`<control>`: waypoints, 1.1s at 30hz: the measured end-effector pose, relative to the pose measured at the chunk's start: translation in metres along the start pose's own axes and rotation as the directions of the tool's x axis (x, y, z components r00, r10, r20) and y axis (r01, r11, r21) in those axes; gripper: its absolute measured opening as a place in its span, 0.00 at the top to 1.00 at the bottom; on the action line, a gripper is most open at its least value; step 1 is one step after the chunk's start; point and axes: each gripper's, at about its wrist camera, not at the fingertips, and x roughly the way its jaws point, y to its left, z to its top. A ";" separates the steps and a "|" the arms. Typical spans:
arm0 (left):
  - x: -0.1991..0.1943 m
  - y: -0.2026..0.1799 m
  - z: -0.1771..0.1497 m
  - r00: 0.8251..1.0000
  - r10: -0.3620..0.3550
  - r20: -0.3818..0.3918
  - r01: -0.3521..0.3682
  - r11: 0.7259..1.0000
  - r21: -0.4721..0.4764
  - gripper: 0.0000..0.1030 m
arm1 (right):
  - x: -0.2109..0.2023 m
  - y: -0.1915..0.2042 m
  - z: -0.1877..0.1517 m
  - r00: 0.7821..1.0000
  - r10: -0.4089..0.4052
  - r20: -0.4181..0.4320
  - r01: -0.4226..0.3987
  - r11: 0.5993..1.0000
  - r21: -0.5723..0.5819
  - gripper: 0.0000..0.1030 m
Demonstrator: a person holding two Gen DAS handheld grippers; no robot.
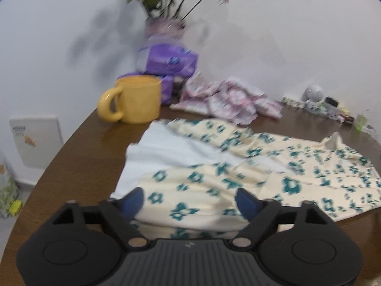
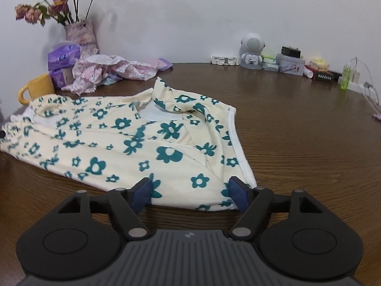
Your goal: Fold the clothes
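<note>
A cream garment (image 2: 123, 140) printed with teal flowers is spread, rumpled and partly folded over itself, across a dark wood-grain table (image 2: 297, 128). Its fabric looks soft and matte; a white ribbed hem is seen along its right edge, and a plain white inner face is exposed at the far left corner in the left wrist view.

The left gripper (image 1: 190, 202) is held at the garment's (image 1: 238, 171) near edge with its blue-padded fingers (image 1: 133, 202) spread wide, cloth lying between them but not pinched. The right gripper (image 2: 190, 193) is likewise held with fingers (image 2: 142, 190) spread, set at the near right corner of the garment, nothing being clamped.

Behind the garment, a glossy yellow mug (image 1: 133, 100) is stood just beside its far left corner. A crumpled pink-and-white cloth (image 2: 107, 71) is heaped further back, with purple tissue packs (image 2: 63, 56) and a vase (image 2: 81, 33) of dried flowers near the wall. Along the back right, a small grey robot figure (image 2: 252, 50), boxes and a green bottle (image 2: 346, 74) are lined up, well apart from the garment.
</note>
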 end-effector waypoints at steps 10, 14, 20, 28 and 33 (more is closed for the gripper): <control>-0.013 -0.052 -0.004 0.993 -0.114 0.029 0.111 0.990 0.087 0.02 | -0.011 0.027 0.010 0.997 0.051 0.049 -0.050 0.998 -0.029 0.00; -0.011 -0.063 -0.012 0.991 -0.132 0.020 0.130 0.987 0.092 0.02 | -0.012 0.034 0.009 0.998 0.034 0.056 -0.032 0.999 -0.034 0.00; -0.009 -0.069 -0.016 0.989 -0.150 0.009 0.149 0.986 0.081 0.02 | -0.010 0.039 0.005 0.998 0.036 0.060 -0.035 0.999 -0.022 0.00; -0.019 -0.062 -0.006 0.986 -0.167 -0.003 0.167 0.980 0.106 0.02 | -0.026 0.050 0.010 0.981 0.058 0.186 -0.054 0.998 -0.025 0.00; -0.027 -0.049 0.027 0.981 -0.195 -0.009 0.194 0.970 0.148 0.02 | -0.039 0.047 0.039 0.975 0.099 0.201 -0.082 0.992 -0.094 0.00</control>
